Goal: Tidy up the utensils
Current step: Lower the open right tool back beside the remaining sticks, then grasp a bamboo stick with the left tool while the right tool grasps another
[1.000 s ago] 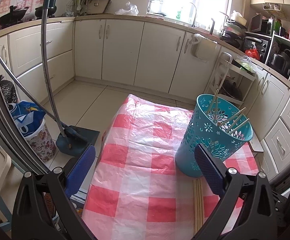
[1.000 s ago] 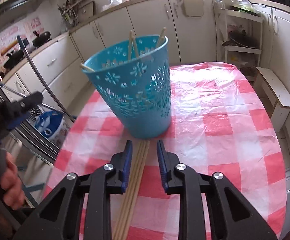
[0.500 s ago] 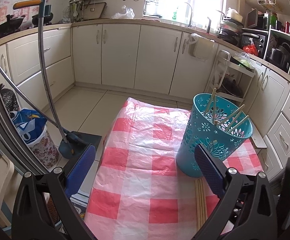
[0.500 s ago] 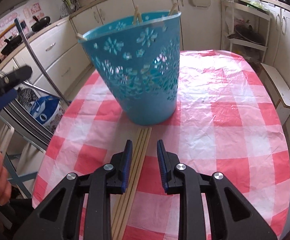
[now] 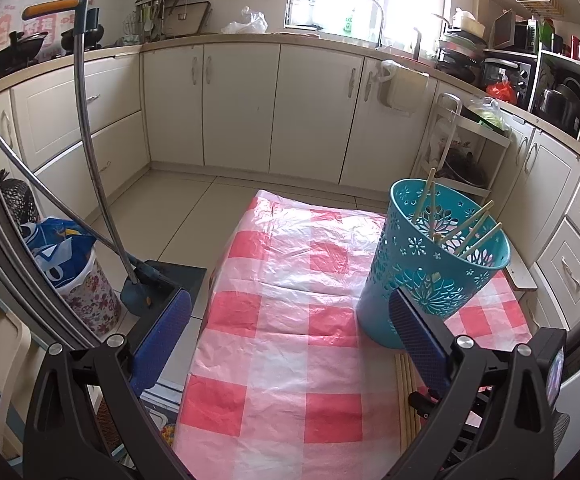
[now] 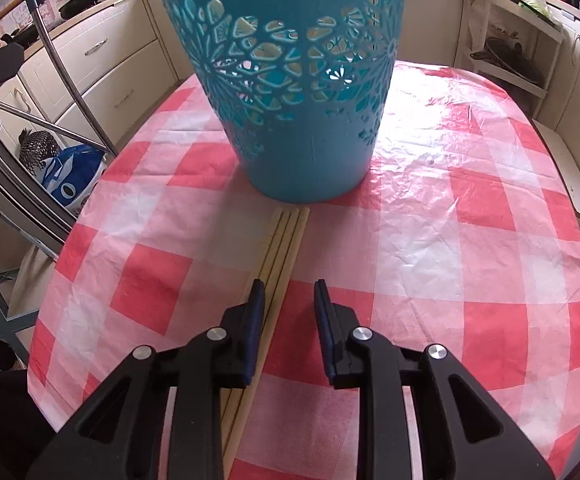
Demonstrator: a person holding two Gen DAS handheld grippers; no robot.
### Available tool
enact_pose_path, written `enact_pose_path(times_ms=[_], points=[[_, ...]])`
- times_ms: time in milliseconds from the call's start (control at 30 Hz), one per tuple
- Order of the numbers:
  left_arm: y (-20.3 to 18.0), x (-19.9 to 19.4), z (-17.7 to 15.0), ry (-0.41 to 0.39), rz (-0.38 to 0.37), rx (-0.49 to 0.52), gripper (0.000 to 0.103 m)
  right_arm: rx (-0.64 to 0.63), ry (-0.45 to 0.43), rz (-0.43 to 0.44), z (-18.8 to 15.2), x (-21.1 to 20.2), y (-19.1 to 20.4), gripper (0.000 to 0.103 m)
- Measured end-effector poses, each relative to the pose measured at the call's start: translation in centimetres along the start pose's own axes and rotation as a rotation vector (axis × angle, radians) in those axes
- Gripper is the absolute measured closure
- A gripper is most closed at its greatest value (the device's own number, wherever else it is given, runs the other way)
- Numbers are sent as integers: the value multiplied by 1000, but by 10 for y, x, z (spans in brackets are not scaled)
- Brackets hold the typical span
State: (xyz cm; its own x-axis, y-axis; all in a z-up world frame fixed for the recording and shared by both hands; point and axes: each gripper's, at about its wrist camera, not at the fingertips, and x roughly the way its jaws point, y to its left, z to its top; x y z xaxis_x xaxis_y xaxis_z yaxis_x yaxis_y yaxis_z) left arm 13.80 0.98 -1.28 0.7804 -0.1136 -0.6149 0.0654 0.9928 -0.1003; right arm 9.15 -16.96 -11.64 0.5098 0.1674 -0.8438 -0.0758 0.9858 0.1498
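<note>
Chopsticks, pale wooden bundle [image 6: 279, 248], lie flat touching teal perforated plastic basket [image 6: 290, 80]; my right gripper [image 6: 290, 300] narrow, empty above them, left gripper [image 5: 290, 320] wide; basket rim cropped.

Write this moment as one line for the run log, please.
right gripper: open, low over loose chopsticks | left gripper: open, empty | basket: upright, holds chopsticks | tablecloth

Hidden and cropped parts

The basket [image 6: 290, 80] loses its rim past the right wrist view's top edge; the loose chopsticks [image 6: 277, 264] vanish lower centre beneath the right tongs [image 6: 290, 298].
</note>
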Motion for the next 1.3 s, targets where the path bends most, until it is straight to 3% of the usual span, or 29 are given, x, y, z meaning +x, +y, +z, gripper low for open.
enact_pose_path(times_ms=[133,233,600,767,867,933,1100,1300], points=[[0,4,-1,14,2,4,8,-3,3,-3,0,0,0,77],[-1,6,-3,23,3,8,8,44,11,49,0,-2,-8,77],[-11,17,-12,72,6,48,8,31,1,22,0,-7,-18,78],[-24,28,-22,119,4,103,8,-35,10,-18,0,-5,-11,80],[-34,43,-36,184,2,152,8,-95,28,-48,1,-5,-7,92],[-42,55,-48,230,-3,187,8,-100,49,-29,1,-6,-13,94],[-70,73,-72,278,-5,283,8,-99,74,-9,-1,-12,-31,94],[-85,86,-81,304,-13,302,8,-103,79,7,-3,-13,-38,94]])
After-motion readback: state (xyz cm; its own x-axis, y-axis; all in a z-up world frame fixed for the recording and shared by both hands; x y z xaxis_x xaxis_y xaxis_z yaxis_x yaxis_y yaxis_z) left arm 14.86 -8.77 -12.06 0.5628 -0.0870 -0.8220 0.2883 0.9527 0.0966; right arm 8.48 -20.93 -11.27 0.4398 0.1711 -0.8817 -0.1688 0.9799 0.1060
